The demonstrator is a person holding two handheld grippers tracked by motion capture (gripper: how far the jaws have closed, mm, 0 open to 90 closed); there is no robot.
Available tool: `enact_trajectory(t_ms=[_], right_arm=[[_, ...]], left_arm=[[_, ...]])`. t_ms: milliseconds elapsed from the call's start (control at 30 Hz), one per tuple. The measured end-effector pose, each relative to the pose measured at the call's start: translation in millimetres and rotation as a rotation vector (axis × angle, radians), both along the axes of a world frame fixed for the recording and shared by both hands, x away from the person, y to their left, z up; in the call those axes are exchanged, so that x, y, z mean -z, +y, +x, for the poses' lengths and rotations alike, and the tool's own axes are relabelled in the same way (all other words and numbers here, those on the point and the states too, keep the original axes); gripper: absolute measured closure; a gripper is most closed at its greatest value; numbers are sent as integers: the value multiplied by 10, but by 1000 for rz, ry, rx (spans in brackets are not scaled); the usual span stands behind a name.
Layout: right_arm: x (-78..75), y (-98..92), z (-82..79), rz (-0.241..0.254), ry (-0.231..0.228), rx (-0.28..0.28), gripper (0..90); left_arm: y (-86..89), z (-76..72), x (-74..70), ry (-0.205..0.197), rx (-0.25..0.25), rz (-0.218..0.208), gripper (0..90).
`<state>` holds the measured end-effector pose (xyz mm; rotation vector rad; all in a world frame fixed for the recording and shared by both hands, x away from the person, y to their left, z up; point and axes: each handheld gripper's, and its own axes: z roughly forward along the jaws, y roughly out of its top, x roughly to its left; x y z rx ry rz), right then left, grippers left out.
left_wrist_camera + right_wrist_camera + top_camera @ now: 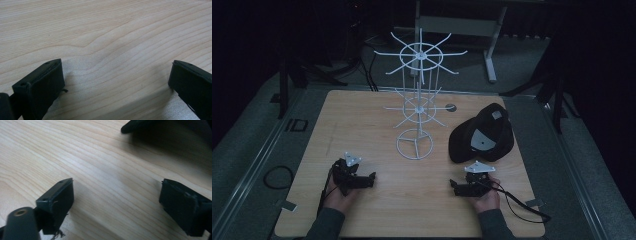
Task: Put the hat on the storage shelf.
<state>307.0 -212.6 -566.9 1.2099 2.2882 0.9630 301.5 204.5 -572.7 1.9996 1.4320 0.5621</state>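
Nearest the camera, the left gripper (371,179) and the right gripper (454,186) are resting low on the wooden desk (377,210), each in a hand, jaws standing apart with nothing between them. The black cap (482,135) is lying just beyond the right gripper, at the right. The white wire rack (418,100) is standing at the middle, farther back.
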Motion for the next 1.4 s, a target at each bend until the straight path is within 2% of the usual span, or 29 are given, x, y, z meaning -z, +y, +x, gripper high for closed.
enact_trajectory(t_ms=[367, 467, 500, 533, 567, 667, 733, 1000, 1167, 1400], right_arm=[[-2, 65, 25, 0, 0, 35, 129], [-15, 64, 35, 9, 9, 49, 166], [-31, 55, 41, 11, 15, 55, 221], [-46, 33, 53, 38, 22, 67, 261], [-46, 33, 53, 38, 22, 67, 261], [-74, 22, 58, 77, 25, 85, 354], [-82, 21, 58, 86, 24, 90, 355], [-176, -33, 127, 176, -4, 151, 358], [-192, -42, 174, 211, -30, 207, 403], [-202, -31, 228, 237, -50, 243, 423]], left_arm=[[0, 0, 0, 0, 0, 1, 2], [1, 0, 0, 0, 1, 1, 2], [1, 0, -1, 0, 1, 1, 2], [1, 0, -1, 0, 1, 1, 2], [1, 0, -1, 0, 1, 1, 2], [1, 1, -1, 1, 1, 2, 2], [1, 0, -1, 1, 1, 2, 2], [2, 1, -1, 1, 2, 2, 2], [2, 0, -1, 1, 2, 2, 2], [2, 0, -1, 1, 2, 2, 2]])
